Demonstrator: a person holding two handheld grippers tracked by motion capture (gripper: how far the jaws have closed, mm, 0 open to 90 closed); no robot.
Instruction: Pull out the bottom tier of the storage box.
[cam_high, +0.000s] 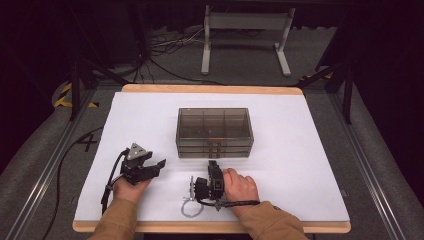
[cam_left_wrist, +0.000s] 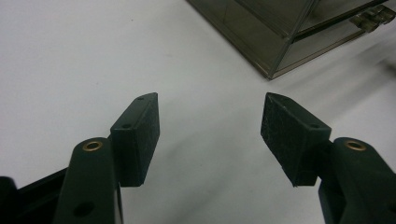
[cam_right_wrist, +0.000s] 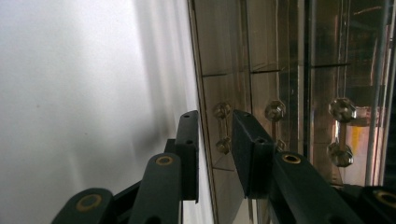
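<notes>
Your left tongs (cam_high: 159, 163) gape wide, empty, over the counter (cam_high: 300, 150). Right tongs (cam_high: 214, 163) approx half open at drawer box's (cam_high: 214, 131) near front, gripping nothing.

A drawer box (cam_high: 214, 132) stands on the table (cam_high: 300, 150), near its middle and toward the far edge. The right gripper (cam_high: 214, 165) sits just before the box's front face, jaws at the bottommost drawer handle (cam_right_wrist: 222, 127). The left gripper (cam_high: 152, 164) rests on the table left of it, apart from the box's near left corner.
</notes>
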